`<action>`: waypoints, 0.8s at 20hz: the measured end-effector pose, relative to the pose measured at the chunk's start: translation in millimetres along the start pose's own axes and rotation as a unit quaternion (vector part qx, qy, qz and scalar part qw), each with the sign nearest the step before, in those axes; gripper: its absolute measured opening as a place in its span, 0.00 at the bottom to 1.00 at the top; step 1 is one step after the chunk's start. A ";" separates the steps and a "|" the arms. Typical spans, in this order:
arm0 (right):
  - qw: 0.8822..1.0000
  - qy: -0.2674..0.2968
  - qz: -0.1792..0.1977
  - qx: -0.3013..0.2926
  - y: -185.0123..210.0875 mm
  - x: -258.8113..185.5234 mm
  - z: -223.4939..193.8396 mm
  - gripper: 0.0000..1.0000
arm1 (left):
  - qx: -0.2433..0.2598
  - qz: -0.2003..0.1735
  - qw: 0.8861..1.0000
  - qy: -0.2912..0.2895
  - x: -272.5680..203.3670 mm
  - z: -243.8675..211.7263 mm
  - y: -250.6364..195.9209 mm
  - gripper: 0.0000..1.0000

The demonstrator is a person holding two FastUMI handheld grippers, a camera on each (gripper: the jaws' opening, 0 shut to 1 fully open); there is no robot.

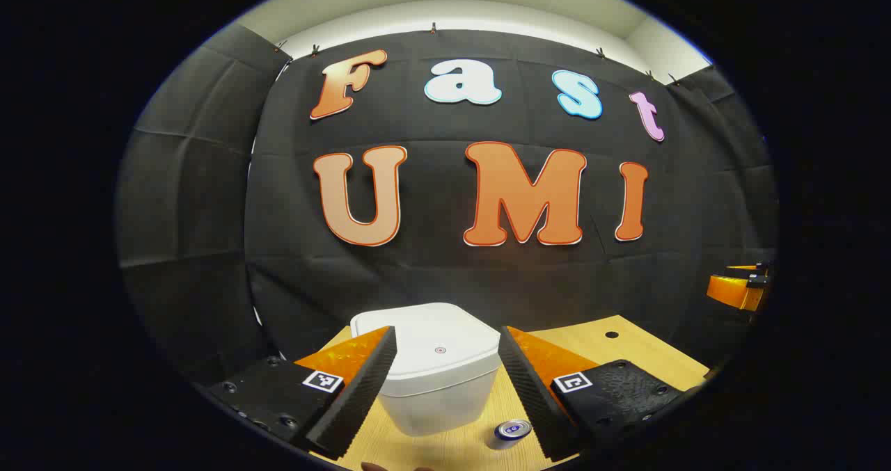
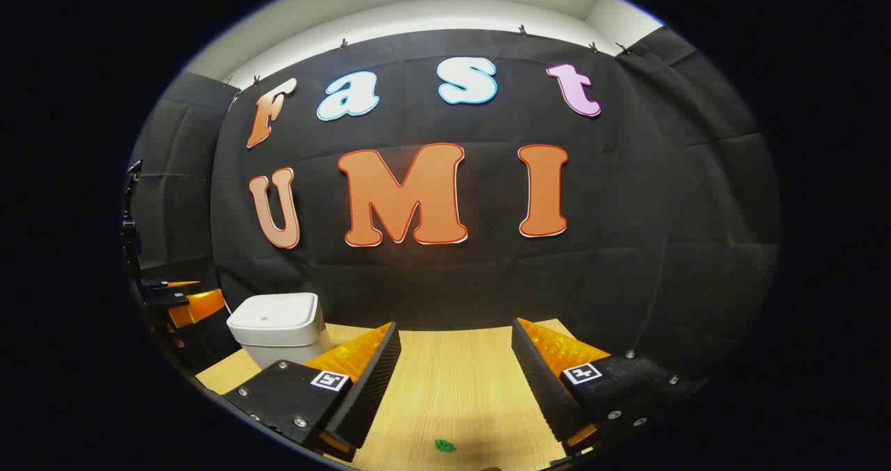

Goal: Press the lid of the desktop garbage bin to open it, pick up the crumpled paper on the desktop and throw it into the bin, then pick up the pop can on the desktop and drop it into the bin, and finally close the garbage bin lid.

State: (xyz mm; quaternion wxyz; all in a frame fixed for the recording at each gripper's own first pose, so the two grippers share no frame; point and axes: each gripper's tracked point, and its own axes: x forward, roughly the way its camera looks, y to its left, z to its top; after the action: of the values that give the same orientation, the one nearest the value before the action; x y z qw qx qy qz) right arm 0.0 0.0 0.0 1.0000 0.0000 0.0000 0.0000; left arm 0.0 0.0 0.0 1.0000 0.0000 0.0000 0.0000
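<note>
Black cloth walls close off the booth behind a pale wooden desktop (image 2: 452, 380), which ends just short of the cloth.

In your left gripper view, the garbage bin (image 1: 435, 373) sits at lower centre with its white lid (image 1: 428, 342) down, framed between your left gripper (image 1: 447, 380) fingers. Those fingers stand wide apart and hold nothing. The pop can (image 1: 511, 433) stands upright on the desktop just right of the bin's base, close beside the right-hand finger and partly cut off by the lower edge of the picture. Bare wood extends to the right of the bin, with a small dark hole (image 1: 612, 334) near the back edge. Part of the other gripper shows at the far right edge.

In your right gripper view, the bin appears at lower left, near the desktop's left edge. Your right gripper (image 2: 456, 380) is spread wide and empty, with open wood between its fingers. A small green object (image 2: 445, 446) lies at bottom centre; you cannot tell what it is.
</note>
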 end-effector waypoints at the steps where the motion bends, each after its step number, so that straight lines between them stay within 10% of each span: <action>1: 1.000 -0.003 0.000 0.000 0.3 1.6 1.5 0.95 | 0.000 0.003 1.000 0.001 0.2 -0.5 1.1 0.94; 16: 1.000 -0.002 0.011 -0.006 13.1 -0.5 3.3 0.95 | -0.006 -0.003 1.000 0.000 -5.1 4.5 4.9 0.94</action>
State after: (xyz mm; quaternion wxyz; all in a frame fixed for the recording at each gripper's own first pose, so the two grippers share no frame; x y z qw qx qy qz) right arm -0.5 13.1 3.3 0.9999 -0.0064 -0.0016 0.0113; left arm -5.1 4.9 4.5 1.0000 -0.0062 -0.0005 -0.0025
